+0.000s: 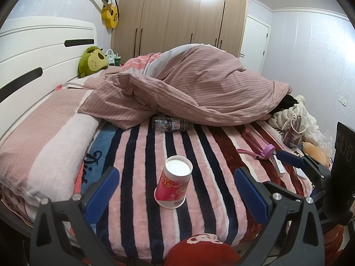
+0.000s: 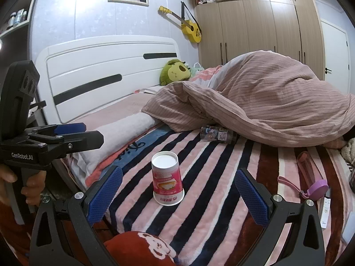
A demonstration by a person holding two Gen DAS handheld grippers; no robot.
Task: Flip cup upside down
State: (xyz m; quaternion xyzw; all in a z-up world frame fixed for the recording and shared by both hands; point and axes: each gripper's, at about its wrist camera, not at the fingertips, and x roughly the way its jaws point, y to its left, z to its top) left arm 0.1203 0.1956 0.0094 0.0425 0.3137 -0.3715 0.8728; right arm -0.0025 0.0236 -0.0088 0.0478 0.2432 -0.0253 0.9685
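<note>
A red and white paper cup (image 1: 174,182) stands upside down on the striped blanket (image 1: 199,155), its white base on top and its rim on the fabric. It also shows in the right wrist view (image 2: 166,178). My left gripper (image 1: 176,184) is open, its blue pads on either side of the cup and apart from it. My right gripper (image 2: 178,186) is open too, with the cup between its pads and untouched. The right gripper also shows at the right edge of the left wrist view (image 1: 310,166), and the left gripper at the left of the right wrist view (image 2: 55,137).
A dark bottle (image 1: 170,124) lies on its side by the heaped pink duvet (image 1: 199,88). A pink water bottle (image 1: 258,144) with a purple cap lies to the right, next to a white remote (image 1: 278,166). A red cushion (image 1: 199,250) sits at the near edge. A pillow (image 1: 44,146) lies at left.
</note>
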